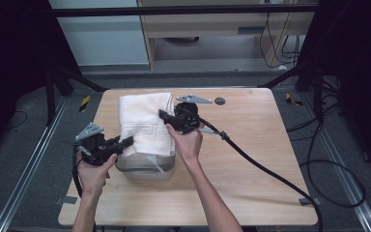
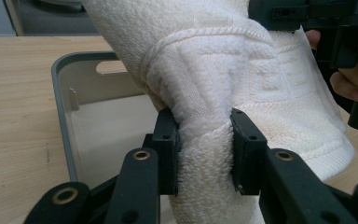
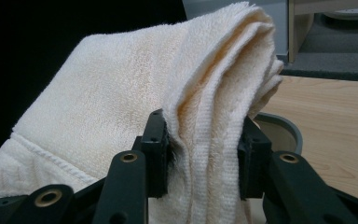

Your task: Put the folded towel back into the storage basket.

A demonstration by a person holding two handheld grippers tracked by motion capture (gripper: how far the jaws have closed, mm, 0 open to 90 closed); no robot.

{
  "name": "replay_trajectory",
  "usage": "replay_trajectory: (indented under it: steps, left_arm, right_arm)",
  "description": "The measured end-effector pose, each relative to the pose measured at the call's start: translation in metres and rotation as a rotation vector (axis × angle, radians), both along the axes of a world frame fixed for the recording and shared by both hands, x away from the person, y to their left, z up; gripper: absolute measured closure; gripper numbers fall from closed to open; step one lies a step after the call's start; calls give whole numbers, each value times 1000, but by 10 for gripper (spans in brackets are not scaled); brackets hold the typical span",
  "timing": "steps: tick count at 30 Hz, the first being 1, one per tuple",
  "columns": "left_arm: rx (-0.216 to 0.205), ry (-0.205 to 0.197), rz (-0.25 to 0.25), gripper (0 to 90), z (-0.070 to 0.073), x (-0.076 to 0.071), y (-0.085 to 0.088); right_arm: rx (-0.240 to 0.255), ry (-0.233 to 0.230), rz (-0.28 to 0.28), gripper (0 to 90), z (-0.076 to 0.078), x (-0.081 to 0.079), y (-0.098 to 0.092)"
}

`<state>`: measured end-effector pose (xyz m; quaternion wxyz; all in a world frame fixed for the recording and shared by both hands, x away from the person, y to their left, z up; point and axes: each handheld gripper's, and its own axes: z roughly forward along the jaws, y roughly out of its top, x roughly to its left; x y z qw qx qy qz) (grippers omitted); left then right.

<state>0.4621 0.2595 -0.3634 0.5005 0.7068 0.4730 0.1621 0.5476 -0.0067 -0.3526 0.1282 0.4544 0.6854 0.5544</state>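
Both sets of jaws pinch folded cloth: the left gripper (image 1: 128,141) clamps the towel's (image 1: 142,123) near-left edge, the right gripper (image 1: 163,114) its far-right fold. The towel hangs lengthwise between them over the grey bin (image 1: 145,170), near the table's (image 1: 251,159) front-left edge.

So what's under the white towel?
A grey bin sits under the folded towel, which both grippers hold up. In the left gripper view its pale inside looks bare; the part behind the towel is hidden.
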Motion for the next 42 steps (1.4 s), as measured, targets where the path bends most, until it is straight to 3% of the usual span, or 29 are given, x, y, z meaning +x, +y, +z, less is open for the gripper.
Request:
replay_trajectory:
  steps: [7,23,37,42]
  left_arm:
    - [10,22,11,670,-7,5,4]
    - [87,90,37,669,-32,18,5]
    - [150,132,55,667,-49,24,1]
    - [190,141,57,665,-54,25,-2]
  right_arm:
    - [-6,7,-6,628,-9,4,5]
    - [-65,53,-23,627,-40,12,20]
    - [-140,75,-22,618,-62,17,28]
    - [-167,87,-18,614,-68,18,30]
